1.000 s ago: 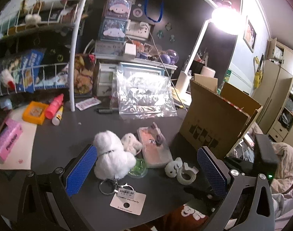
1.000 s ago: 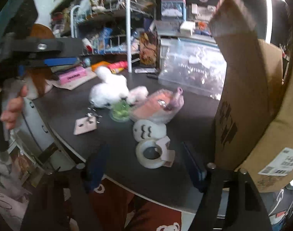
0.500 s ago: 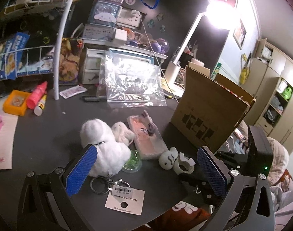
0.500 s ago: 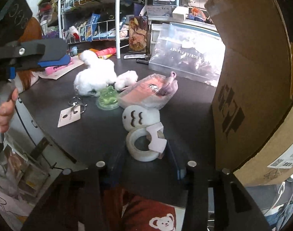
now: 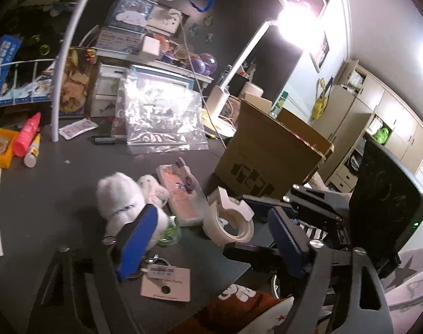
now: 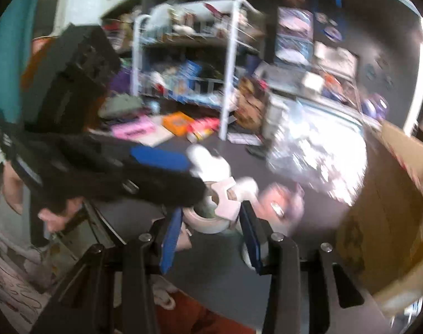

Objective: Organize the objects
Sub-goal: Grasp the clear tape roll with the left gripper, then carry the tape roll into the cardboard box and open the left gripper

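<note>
My right gripper (image 6: 211,222) is shut on a white tape roll with its dispenser (image 6: 208,217) and holds it above the dark table (image 6: 267,278). The same tape roll (image 5: 231,220) shows tilted in the left wrist view, just ahead of my left gripper (image 5: 211,239). That gripper's jaws are closing, and its pads (image 5: 136,239) touch nothing. A fluffy white plush (image 5: 119,194) lies behind the left finger, beside a small plush (image 5: 153,189), a pink packet (image 5: 181,192) and a green disc (image 5: 169,232). The right wrist view is blurred.
An open cardboard box (image 5: 267,161) stands at the right. A clear plastic bag (image 5: 158,117) lies at the back, and a white wire rack (image 5: 58,83) stands at the left. A keyring tag (image 5: 165,281) lies near the front edge. A pink tube (image 5: 26,136) lies far left.
The right gripper closed on the tape roll and lifted it off the table. The left gripper's jaws narrowed, and it swung right toward the raised roll.
</note>
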{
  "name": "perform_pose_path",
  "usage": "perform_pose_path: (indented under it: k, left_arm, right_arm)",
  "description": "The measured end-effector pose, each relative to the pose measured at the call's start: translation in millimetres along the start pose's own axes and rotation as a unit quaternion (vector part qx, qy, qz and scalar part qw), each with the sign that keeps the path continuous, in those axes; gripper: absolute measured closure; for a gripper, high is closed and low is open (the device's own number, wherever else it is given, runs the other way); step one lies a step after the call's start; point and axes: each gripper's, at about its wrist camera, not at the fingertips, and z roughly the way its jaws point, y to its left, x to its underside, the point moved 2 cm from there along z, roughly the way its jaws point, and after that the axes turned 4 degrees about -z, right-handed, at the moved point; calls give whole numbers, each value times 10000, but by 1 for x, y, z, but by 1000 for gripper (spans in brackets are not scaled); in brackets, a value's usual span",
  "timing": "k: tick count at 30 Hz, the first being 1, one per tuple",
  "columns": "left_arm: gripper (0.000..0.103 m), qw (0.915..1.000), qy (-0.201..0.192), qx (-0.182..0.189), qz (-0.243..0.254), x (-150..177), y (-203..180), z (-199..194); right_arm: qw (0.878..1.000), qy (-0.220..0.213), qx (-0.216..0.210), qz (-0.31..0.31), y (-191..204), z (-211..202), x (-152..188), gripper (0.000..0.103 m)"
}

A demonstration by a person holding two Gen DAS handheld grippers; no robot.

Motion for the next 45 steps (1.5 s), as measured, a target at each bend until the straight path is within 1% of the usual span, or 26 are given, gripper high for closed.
perform_pose_path:
  k: [2, 4, 6, 8, 12, 14, 19, 24, 30, 34, 40, 45]
  left_arm:
    - [31, 9999, -25, 2, -111, -4, 7, -6]
    - [37, 9997, -75, 54, -232, -9, 14, -13]
    - [48, 9992, -97, 149, -350, -14, 19, -19]
    - [52, 9989, -120, 184, -421, -19, 22, -25]
    - [64, 9987, -160, 212, -425, -25, 19, -34]
    - [67, 9990, -191, 164, -377, -27, 14, -38]
    - [67, 9992, -282, 33, -268, -34, -1, -43]
    - [67, 9994, -328, 56, -67, -41, -27, -36]
    - [67, 9990, -259, 172, 323, -57, -74, -7]
    - [67, 9975, -91, 221, 660, -74, -113, 22]
    - [67, 9938, 391, 261, 1012, -100, -161, 75]
    - [67, 9890, 935, 248, 1116, -117, -180, 119]
  right_arm:
    - [9997, -118, -116, -175, 7, 3, -14, 64]
    - [9988, -254, -202, -373, 16, 6, -27, 64]
    - [9979, -321, -278, -491, 19, 11, -37, 64]
    - [9965, -422, -344, -638, 25, 12, -46, 64]
    - [9938, -569, -385, -877, 33, 13, -58, 64]
    - [9925, -630, -445, -945, 34, 11, -62, 64]
    - [9899, -771, -464, -1093, 34, 2, -66, 64]
    - [9881, -902, -332, -1198, 23, -17, -64, 64]
    - [9880, -1040, -67, -1138, -10, -52, -54, 64]
    - [9882, -1146, 171, -999, -43, -78, -45, 64]
    - [9921, -1136, 255, -464, -109, -113, -31, 64]
    - [9954, -912, 285, -107, -154, -125, -20, 64]
